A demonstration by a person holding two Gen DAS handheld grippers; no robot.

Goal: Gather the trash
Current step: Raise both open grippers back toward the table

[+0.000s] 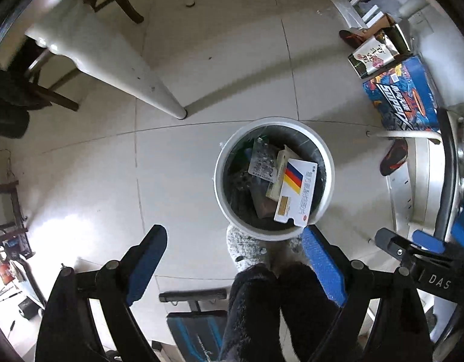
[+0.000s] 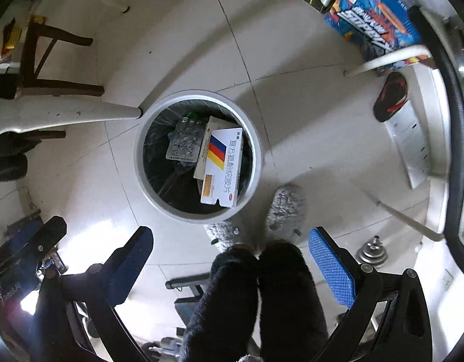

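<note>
Hanging wide and empty: left tongs [image 1: 235, 259], right tongs [image 2: 232, 256], above white bin [image 2: 147, 181] containing medicine box [image 2: 221, 167], blister pack [image 2: 185, 144].

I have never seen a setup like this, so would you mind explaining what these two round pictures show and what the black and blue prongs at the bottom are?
There is no robot here: a person holds a two-finger gripper in each hand, and each gripper carries a fisheye camera looking along its fingers. One picture comes from the left gripper, the other from the right gripper. The prongs are the fingers, black with blue pads. Both grippers are open and hold nothing.

Both cameras look down at a tiled floor. On it stands a round white trash bin with a dark liner. Inside lie a white medicine box with a blue, red and yellow stripe, a second pale box partly under it, and a silver pill blister sheet. The person's dark trouser legs and grey slippers show just below the bin.
</note>
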